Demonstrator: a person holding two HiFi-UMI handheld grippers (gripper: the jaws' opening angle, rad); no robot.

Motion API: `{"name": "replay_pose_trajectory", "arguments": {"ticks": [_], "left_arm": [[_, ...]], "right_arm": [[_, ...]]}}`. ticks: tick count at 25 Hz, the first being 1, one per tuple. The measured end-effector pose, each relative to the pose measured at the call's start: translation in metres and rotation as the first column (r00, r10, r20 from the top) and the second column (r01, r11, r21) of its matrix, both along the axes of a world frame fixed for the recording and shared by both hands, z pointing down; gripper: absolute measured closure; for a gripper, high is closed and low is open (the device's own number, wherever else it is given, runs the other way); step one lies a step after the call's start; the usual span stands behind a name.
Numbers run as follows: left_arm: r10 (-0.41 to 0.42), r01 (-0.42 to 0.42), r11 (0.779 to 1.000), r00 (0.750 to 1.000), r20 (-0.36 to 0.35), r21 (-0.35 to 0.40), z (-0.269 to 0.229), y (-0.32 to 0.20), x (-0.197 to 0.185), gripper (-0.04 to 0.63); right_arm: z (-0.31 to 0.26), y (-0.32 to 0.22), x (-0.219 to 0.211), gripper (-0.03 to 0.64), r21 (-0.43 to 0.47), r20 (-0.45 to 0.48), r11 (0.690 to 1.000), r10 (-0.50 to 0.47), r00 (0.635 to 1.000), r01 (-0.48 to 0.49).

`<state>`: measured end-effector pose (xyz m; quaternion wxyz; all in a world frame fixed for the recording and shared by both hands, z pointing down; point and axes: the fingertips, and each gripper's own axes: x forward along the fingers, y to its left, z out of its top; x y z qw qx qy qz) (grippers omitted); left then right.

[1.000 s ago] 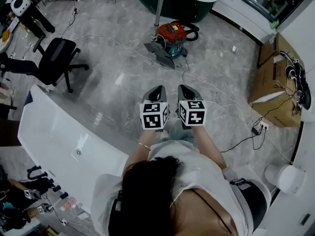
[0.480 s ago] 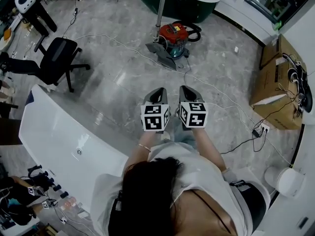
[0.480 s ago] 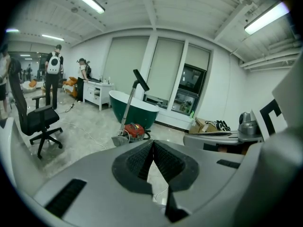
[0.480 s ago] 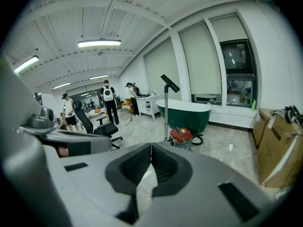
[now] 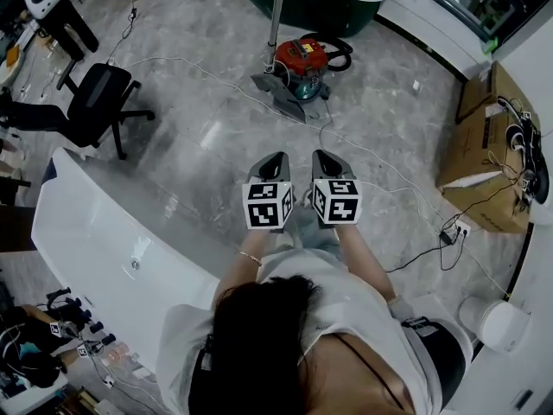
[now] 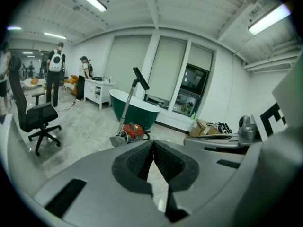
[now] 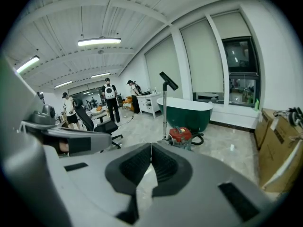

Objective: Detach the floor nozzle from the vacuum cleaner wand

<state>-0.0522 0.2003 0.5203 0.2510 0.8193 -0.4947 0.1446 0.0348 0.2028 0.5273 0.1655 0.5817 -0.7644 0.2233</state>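
While held side by side above the grey floor (image 5: 199,145): left gripper (image 5: 275,157) and right gripper (image 5: 325,155), jaws of each pressed fully together, nothing between them. Floor nozzle (image 5: 281,91): lies flat on floor well ahead of both closed jaw pairs, apart from either, joined to upright wand (image 5: 277,11), just beside red canister (image 5: 301,59). Shows beyond jaw tips, left of them, in left gripper view. Green bathtub (image 5: 346,20) behind.
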Motion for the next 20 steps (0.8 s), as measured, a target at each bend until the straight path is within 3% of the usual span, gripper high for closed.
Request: {"name": "replay_pose_trajectory", "arguments": {"ticks": [20], "left_arm": [[-0.042,0.042,0.999,0.999,-0.013,0.022,-0.007,-0.103,0.067,0.591]], "right_arm": [[0.013,-0.097,0.060,0.601,-0.037,-0.014,0.995,-0.090,0.996,0.089]]}}
